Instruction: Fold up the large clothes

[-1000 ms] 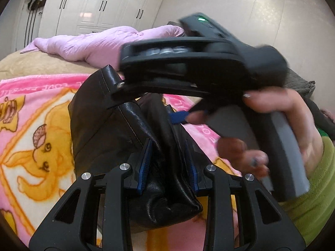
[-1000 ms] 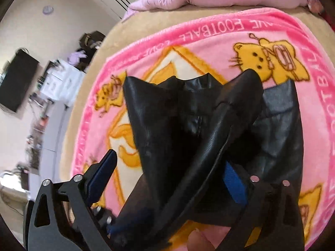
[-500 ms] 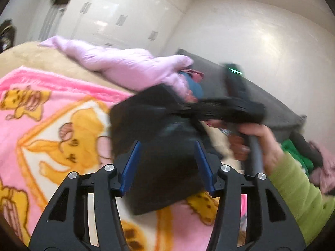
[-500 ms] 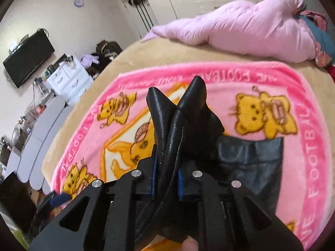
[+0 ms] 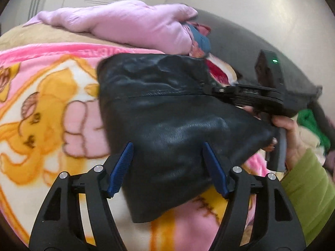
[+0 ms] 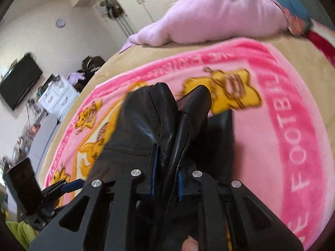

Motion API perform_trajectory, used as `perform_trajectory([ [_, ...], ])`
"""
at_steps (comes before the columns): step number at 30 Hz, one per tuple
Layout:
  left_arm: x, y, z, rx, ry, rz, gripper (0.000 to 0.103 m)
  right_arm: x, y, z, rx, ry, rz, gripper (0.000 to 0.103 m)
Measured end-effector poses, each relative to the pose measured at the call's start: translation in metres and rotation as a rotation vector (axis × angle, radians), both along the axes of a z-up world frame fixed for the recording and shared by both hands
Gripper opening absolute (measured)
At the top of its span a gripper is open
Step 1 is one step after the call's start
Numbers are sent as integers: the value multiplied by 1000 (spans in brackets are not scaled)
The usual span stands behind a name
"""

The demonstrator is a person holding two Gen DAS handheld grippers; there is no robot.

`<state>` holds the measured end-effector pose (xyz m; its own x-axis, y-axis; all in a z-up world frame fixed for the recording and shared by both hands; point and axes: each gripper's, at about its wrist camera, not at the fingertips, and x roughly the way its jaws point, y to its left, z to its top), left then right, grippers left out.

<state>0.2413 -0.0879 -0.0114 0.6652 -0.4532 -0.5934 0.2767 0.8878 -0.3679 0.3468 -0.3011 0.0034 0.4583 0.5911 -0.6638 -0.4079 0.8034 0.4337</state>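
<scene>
Black leather garment [image 6: 146,129] in right hand-held gripper [image 6: 166,179]

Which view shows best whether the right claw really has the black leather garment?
The right wrist view: the right claw has its blue pads pinched on a bunched fold of the black leather garment. The left wrist view shows that claw side-on at the garment's far edge, its pads hidden.

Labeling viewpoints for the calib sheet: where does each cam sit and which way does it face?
Left wrist: on the left tongs, looking down over the black leather garment on the pink blanket; the right hand and a green sleeve show.
Right wrist: on the right tongs, clamped on the garment's fold, facing the pink duvet and the wardrobes.
Shared: garment, blanket, duvet; each shows the other tongs.
</scene>
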Motion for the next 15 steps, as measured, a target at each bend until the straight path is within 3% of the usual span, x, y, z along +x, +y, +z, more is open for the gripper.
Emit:
perform_trajectory([
  [2,0,-12,-3,53,-13,-12,66,2,-8,-21,-20,34,-20,26],
  [3,-1,-17,-4,72,-18,-16,70,3,-12,-28,-13,66,-39,47],
  [5,-2,-26,-6,115,-29,-16,78,4,-26,-32,7,123,-104,74],
  [8,-2,-27,-9,126,-41,-9,79,-4,-48,-18,173,110,-185,75],
  [9,-1,-26,-9,127,-44,-7,79,-6,-49,-12,186,96,-206,75],
  [12,-4,-28,-8,140,-54,-5,79,-9,-30,8,101,66,-220,78],
  [15,-4,-31,-8,153,-56,-9,79,2,-1,14,-69,57,-246,77],
])
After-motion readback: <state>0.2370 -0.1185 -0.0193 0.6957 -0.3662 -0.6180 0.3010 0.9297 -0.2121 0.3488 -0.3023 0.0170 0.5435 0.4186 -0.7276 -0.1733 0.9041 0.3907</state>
